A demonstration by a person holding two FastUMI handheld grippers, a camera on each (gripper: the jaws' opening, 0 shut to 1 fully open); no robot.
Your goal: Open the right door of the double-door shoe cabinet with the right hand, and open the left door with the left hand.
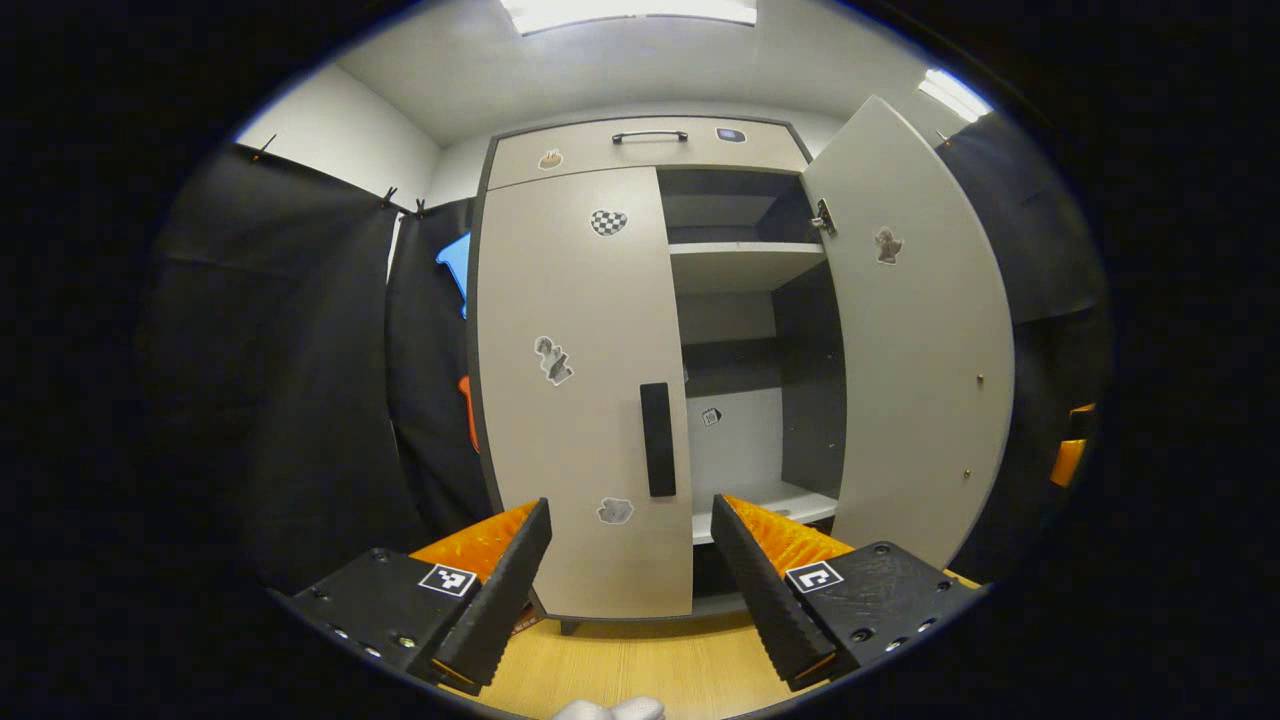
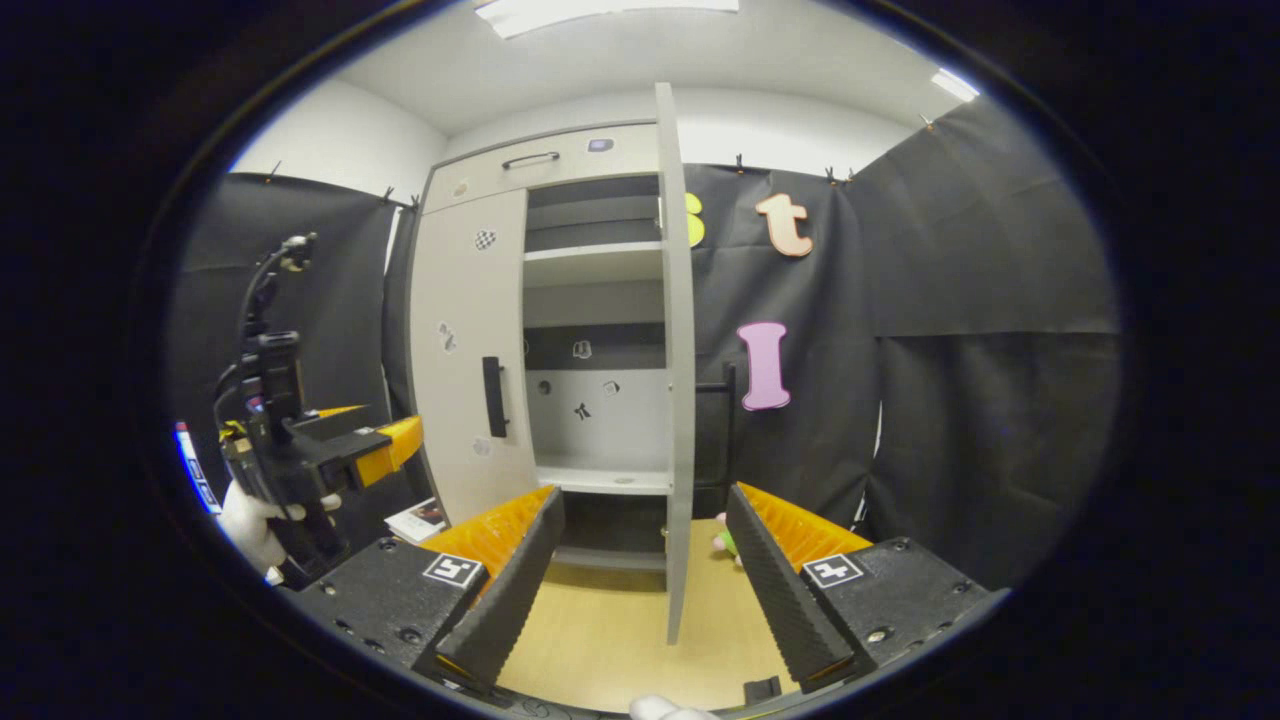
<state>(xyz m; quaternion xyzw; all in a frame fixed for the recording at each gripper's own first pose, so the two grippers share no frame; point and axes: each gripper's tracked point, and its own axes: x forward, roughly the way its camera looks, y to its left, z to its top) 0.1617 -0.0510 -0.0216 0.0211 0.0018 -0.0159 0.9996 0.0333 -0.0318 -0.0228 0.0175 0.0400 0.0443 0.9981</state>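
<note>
The grey shoe cabinet faces me. Its left door (image 1: 580, 400) is closed, with a black vertical handle (image 1: 657, 438) near its inner edge. The right door (image 1: 915, 330) stands swung wide, baring shelves (image 1: 745, 262). My left gripper (image 1: 631, 512) is open, low in front of the left door and short of its handle. In the right gripper view the right door (image 2: 677, 350) is edge-on, with its handle (image 2: 728, 425) on the far face. My right gripper (image 2: 645, 498) is open, the door's edge in line with its gap. A gloved hand holds the left gripper (image 2: 385, 447) at the left.
A drawer with a bar handle (image 1: 650, 135) tops the cabinet. The floor (image 2: 610, 630) is light wood. A small pink and green toy (image 2: 722, 543) lies behind the open door, and a booklet (image 2: 420, 520) lies by the cabinet's left foot. Black cloth walls close both sides.
</note>
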